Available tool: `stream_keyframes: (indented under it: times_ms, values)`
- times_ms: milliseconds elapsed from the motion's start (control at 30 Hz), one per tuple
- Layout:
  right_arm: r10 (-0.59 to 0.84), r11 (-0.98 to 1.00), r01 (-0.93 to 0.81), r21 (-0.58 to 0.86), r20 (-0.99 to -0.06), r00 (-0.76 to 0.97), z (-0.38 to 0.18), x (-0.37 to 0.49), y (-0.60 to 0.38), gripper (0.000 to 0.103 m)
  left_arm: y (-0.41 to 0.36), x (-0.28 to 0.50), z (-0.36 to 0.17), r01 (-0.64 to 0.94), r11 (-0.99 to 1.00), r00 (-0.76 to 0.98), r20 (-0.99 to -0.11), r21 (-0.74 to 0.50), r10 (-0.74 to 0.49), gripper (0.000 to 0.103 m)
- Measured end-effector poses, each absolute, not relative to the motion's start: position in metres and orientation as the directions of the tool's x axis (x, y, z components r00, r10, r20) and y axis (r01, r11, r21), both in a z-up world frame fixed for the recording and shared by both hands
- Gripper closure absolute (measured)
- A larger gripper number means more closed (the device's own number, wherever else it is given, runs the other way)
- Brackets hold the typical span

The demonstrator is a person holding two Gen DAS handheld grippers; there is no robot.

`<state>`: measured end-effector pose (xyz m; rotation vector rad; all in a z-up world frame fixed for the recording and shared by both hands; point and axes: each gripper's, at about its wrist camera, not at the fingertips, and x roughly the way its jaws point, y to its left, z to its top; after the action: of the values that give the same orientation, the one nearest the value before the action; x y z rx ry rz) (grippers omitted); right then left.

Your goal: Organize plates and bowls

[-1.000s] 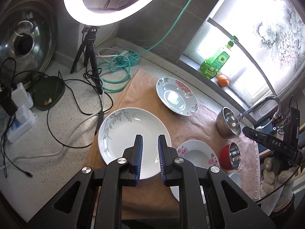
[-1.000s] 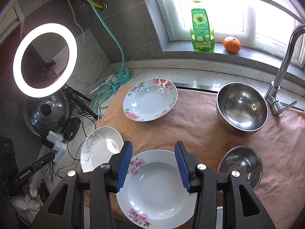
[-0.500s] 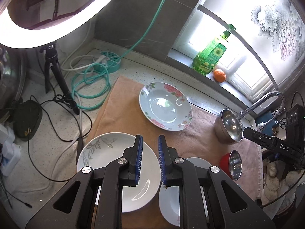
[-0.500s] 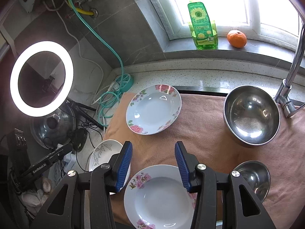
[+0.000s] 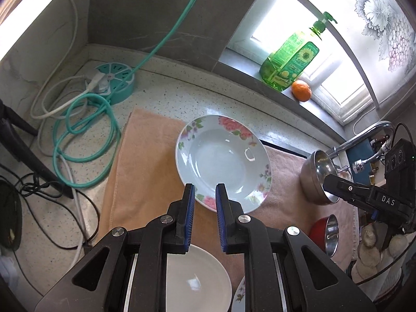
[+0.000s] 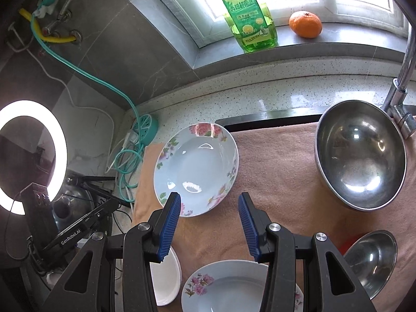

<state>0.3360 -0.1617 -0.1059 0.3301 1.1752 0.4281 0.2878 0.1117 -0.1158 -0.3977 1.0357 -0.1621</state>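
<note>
A deep floral plate [image 5: 221,161] [image 6: 195,171] lies at the far side of the peach towel [image 5: 145,169]. My left gripper [image 5: 205,189] hovers at its near rim, jaws almost together with a narrow empty gap. My right gripper [image 6: 210,200] stands open and empty above the same plate's near edge. A plain white plate [image 5: 197,280] [image 6: 166,278] and a second floral plate [image 6: 234,286] lie below the grippers. To the right sit a large steel bowl [image 6: 361,156] [image 5: 316,179] and a small steel bowl [image 6: 371,257] with a red outside [image 5: 326,234].
A green soap bottle [image 6: 247,18] and an orange [image 6: 305,24] stand on the window sill. The faucet [image 6: 400,88] rises behind the large bowl. A teal power strip [image 5: 114,83] with coiled cable lies left of the towel, beside a ring light [image 6: 31,156].
Both grippers have moved forward and down toward the far floral plate. The white plate and the near floral plate have slid to the bottom of both views. Jaw gaps are unchanged.
</note>
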Motion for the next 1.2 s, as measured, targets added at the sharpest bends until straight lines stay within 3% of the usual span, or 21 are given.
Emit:
stream_keyframes:
  times_ms: [433,1200]
  values:
    - [0.447,0.894,-0.113,0.433,-0.859,0.25,-0.149,0.39,-0.137,0.075,0.129,0.332,-0.155,-0.103,0.873,0.421,-0.816,-0.477,-0.396,0.088]
    - [0.388,0.922,-0.086,0.378,-0.898,0.207,-0.185,0.426,-0.131,0.08,0.139,0.36,-0.176,-0.132,0.891,0.38,-0.853,-0.433,-0.359,0.088]
